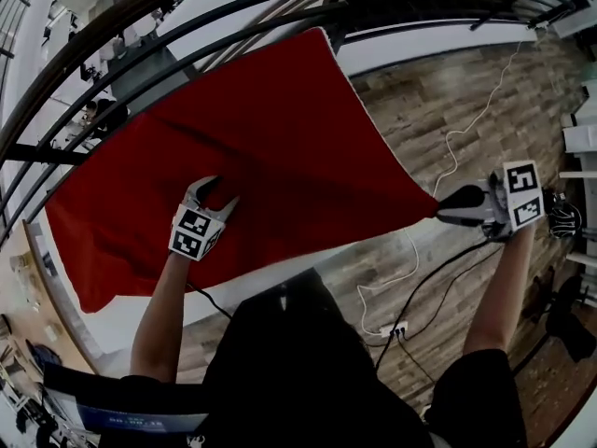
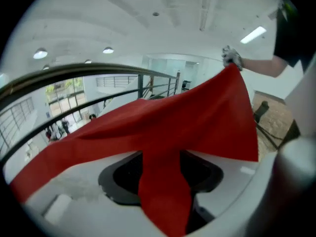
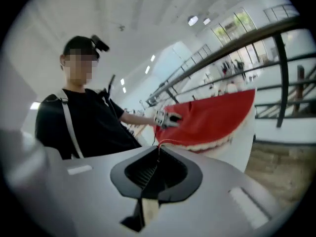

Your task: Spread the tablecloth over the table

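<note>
The tablecloth [image 1: 270, 147], a red one, lies over the white table [image 1: 112, 329] directly in front of you. Its near edge stops a little before the near edge of the table, so a white strip shows there. Your left gripper [image 1: 213, 192] is on the cloth close to this near edge. Its jaws stand well apart, and a narrow fold of the cloth [image 2: 165, 181] runs up between them; the pads do not seem to press on it. Your right gripper [image 1: 442, 211] is out to your right, off the table and above the wooden floor [image 1: 448, 101]. Its jaws are closed tightly on the right corner of the cloth. This corner is held up and drawn into a point, so that side of the cloth hangs in the air. Farther away, the far corner of the cloth reaches the far side of the table, just before the dark railing [image 1: 359, 7].
</note>
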Demonstrator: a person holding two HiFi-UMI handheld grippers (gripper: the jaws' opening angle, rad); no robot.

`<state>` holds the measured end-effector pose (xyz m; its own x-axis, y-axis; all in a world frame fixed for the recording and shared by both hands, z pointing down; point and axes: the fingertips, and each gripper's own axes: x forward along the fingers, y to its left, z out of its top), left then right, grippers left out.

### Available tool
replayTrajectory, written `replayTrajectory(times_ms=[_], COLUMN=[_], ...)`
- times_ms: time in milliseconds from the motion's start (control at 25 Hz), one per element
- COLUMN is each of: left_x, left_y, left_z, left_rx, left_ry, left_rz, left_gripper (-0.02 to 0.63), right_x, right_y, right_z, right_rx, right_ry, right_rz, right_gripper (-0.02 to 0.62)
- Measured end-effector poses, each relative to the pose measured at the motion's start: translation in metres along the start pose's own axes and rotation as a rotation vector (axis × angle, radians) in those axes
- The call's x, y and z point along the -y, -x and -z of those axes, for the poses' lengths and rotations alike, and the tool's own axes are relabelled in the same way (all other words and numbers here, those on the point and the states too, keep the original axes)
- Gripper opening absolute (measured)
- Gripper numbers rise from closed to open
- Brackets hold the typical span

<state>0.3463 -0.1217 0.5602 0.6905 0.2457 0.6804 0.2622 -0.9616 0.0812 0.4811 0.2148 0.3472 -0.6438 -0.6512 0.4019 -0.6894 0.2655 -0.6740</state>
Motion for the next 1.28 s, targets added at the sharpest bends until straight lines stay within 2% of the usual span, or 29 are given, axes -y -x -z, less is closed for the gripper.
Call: replayTrajectory(times_ms=[40, 80, 120, 160, 200, 240, 280, 320, 360, 400, 480, 560, 600, 720, 760, 800, 880, 960, 1000, 1040, 1080, 1120, 1200, 1280], left_x=[0.007, 0.013, 0.02, 0.028, 0.035, 0.044, 0.052, 0.061, 0.069, 0.076, 0.091, 0.106, 0.11, 0.111, 0.108, 0.106, 0.106, 0.102, 0.091, 0.073, 0.047, 0.017, -0.051, -0.104], left_y=[0.002, 0.005, 0.011, 0.017, 0.023, 0.025, 0.023, 0.019, 0.012, 0.005, -0.009, -0.019, -0.022, -0.033, -0.036, -0.035, -0.023, 0.003, 0.017, 0.029, 0.038, 0.041, 0.036, 0.023], left_z=[-0.013, -0.03, -0.046, -0.06, -0.069, -0.073, -0.071, -0.065, -0.057, -0.048, -0.029, -0.015, -0.009, 0.01, 0.013, 0.011, -0.007, -0.031, -0.042, -0.052, -0.057, -0.058, -0.048, -0.032], left_rx=[0.036, 0.085, 0.135, 0.177, 0.205, 0.214, 0.202, 0.175, 0.14, 0.104, 0.037, -0.011, -0.033, -0.105, -0.115, -0.112, -0.073, -0.005, 0.036, 0.07, 0.085, 0.074, 0.002, -0.08], left_ry=[-0.041, -0.053, -0.036, -0.005, 0.025, 0.043, 0.044, 0.031, 0.008, -0.015, -0.043, -0.049, -0.062, -0.091, -0.074, -0.052, 0.023, 0.164, 0.235, 0.284, 0.291, 0.255, 0.137, 0.079], left_rz=[0.004, 0.009, 0.015, 0.022, 0.033, 0.045, 0.056, 0.063, 0.064, 0.064, 0.072, 0.09, 0.094, 0.086, 0.092, 0.111, 0.203, 0.319, 0.353, 0.351, 0.308, 0.227, 0.004, -0.187], left_gripper=[0.237, 0.235, 0.236, 0.239, 0.24, 0.241, 0.251, 0.268, 0.268, 0.273, 0.322, 0.321, 0.309, 0.137, 0.038, 0.01, 0.008, 0.008, 0.008, 0.008, 0.008, 0.008, 0.008, 0.009], right_x=[0.018, 0.058, 0.114, 0.173, 0.226, 0.265, 0.288, 0.299, 0.301, 0.296, 0.277, 0.253, 0.241, 0.222, 0.222, 0.223, 0.227, 0.228, 0.229, 0.229, 0.228, 0.225, 0.22, 0.218], right_y=[0.011, 0.021, 0.026, 0.02, -0.001, -0.034, -0.074, -0.11, -0.137, -0.152, -0.147, -0.121, -0.11, -0.104, -0.11, -0.114, -0.121, -0.125, -0.126, -0.126, -0.127, -0.13, -0.146, -0.166], right_z=[-0.038, -0.077, -0.109, -0.128, -0.131, -0.121, -0.106, -0.091, -0.08, -0.073, -0.061, -0.036, -0.018, 0.041, 0.057, 0.068, 0.077, 0.075, 0.073, 0.069, 0.063, 0.056, 0.043, 0.032], right_rx=[0.096, 0.196, 0.264, 0.276, 0.226, 0.128, 0.026, -0.033, -0.032, 0.013, 0.135, 0.205, 0.218, 0.201, 0.186, 0.182, 0.214, 0.256, 0.277, 0.305, 0.339, 0.369, 0.379, 0.354], right_ry=[0.057, 0.097, 0.118, 0.119, 0.1, 0.06, 0.009, -0.046, -0.093, -0.122, -0.117, -0.108, -0.121, -0.208, -0.235, -0.258, -0.291, -0.296, -0.286, -0.272, -0.259, -0.249, -0.232, -0.218], right_rz=[0.081, 0.262, 0.507, 0.747, 0.92, 0.996, 0.986, 0.926, 0.856, 0.8, 0.761, 0.77, 0.771, 0.724, 0.709, 0.706, 0.719, 0.744, 0.761, 0.778, 0.784, 0.77, 0.715, 0.674], right_gripper=[0.02, 0.021, 0.025, 0.025, 0.025, 0.023, 0.025, 0.069, 0.179, 0.237, 0.249, 0.249, 0.249, 0.249, 0.249, 0.245, 0.225, 0.18, 0.167, 0.156, 0.156, 0.156, 0.158, 0.163])
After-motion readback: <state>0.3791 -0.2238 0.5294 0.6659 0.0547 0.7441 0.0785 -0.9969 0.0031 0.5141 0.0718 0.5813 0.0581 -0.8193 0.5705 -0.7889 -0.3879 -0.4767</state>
